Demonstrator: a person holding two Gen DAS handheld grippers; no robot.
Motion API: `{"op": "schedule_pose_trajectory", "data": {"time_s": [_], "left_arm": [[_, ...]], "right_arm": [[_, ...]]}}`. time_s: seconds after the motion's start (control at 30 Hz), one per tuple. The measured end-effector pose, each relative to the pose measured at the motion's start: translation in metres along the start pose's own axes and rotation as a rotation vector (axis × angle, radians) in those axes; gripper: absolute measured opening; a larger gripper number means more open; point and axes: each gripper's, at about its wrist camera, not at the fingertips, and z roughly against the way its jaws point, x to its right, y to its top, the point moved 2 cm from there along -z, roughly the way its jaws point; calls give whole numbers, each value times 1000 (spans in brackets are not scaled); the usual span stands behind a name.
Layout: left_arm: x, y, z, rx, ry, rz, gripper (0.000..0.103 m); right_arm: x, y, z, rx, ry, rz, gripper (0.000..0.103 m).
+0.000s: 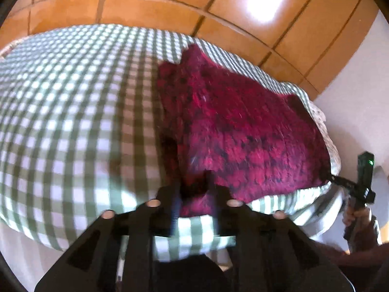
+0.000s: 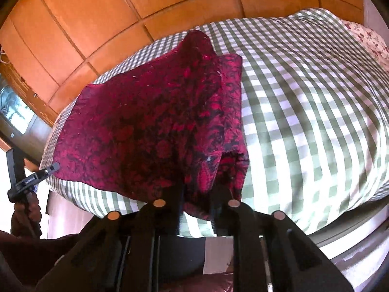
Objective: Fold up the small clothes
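A dark red patterned knit garment (image 1: 243, 126) (image 2: 136, 126) lies on a bed with a green-and-white checked cover (image 1: 73, 112) (image 2: 304, 112). One side of it is folded over into a raised ridge (image 2: 218, 92). The near left corner of the garment sits between the fingers of my left gripper (image 1: 195, 194) (image 2: 54, 166). Blur hides whether the pads press on it. My right gripper (image 2: 197, 194) (image 1: 334, 177) is shut on the bunched near right corner, which fills the gap between its fingers.
An orange tiled floor (image 1: 150, 7) (image 2: 85, 24) lies beyond the bed. A floral pillow (image 2: 372, 41) sits at the bed's far right. A person's hand (image 2: 25, 209) holds the left gripper and another hand (image 1: 357, 215) holds the right one. A window (image 2: 17, 112) shows at the left.
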Motion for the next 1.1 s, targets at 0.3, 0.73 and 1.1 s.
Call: {"op": "schedule_pose_trajectory", "data": {"time_s": [0.3, 0.73, 1.1], "left_arm": [[3, 75, -33, 66, 50, 11, 53], [1, 124, -116, 17, 335, -38, 31], [36, 124, -83, 179, 467, -139, 48]], "right_arm": [[-5, 67, -18, 149, -130, -9, 65], [-1, 111, -100, 150, -380, 94, 25], [18, 110, -94, 190, -349, -9, 55]]}}
